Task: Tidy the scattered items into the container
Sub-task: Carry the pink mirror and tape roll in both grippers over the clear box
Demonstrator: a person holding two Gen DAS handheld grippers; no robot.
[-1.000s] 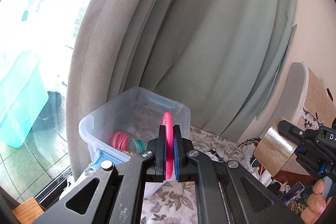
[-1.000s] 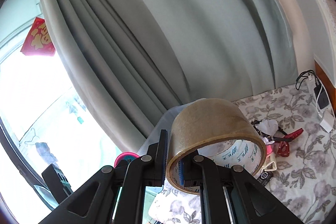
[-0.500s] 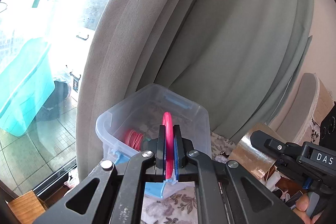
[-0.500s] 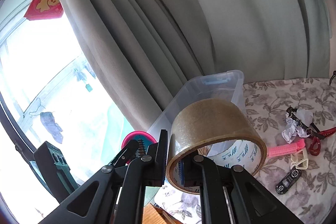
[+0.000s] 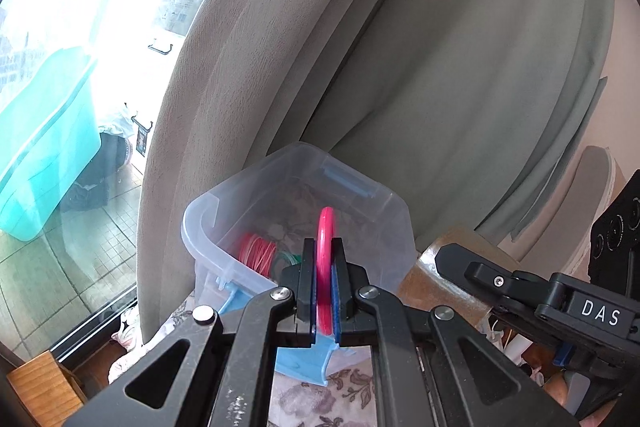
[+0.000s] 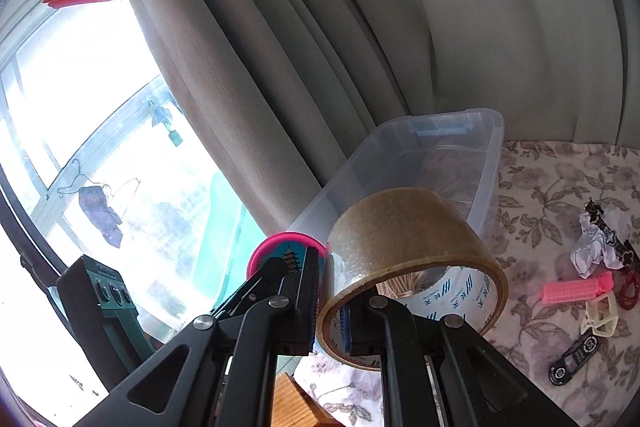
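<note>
My left gripper point(image 5: 323, 289) is shut on a flat pink round item point(image 5: 325, 247), held on edge just in front of the clear plastic container point(image 5: 224, 263). It also shows in the right wrist view point(image 6: 280, 241). The container holds a coil of red cord point(image 5: 258, 255). My right gripper point(image 6: 332, 301) is shut on the wall of a brown packing tape roll point(image 6: 404, 227), held above the near end of the container point(image 6: 490, 163). The roll also shows in the left wrist view point(image 5: 436, 259).
On the floral cloth point(image 6: 532, 187) to the right lie crumpled paper point(image 6: 592, 251), a pink hair roller point(image 6: 576, 289), a cream clip point(image 6: 600, 315), a red cord point(image 6: 630, 291) and a small black device point(image 6: 576, 359). Grey curtains point(image 5: 400, 67) hang behind the container. A window is on the left.
Both grippers have moved closer to the container with their loads; the tape roll is now over its near end, and the right gripper sits closer beside the left.
</note>
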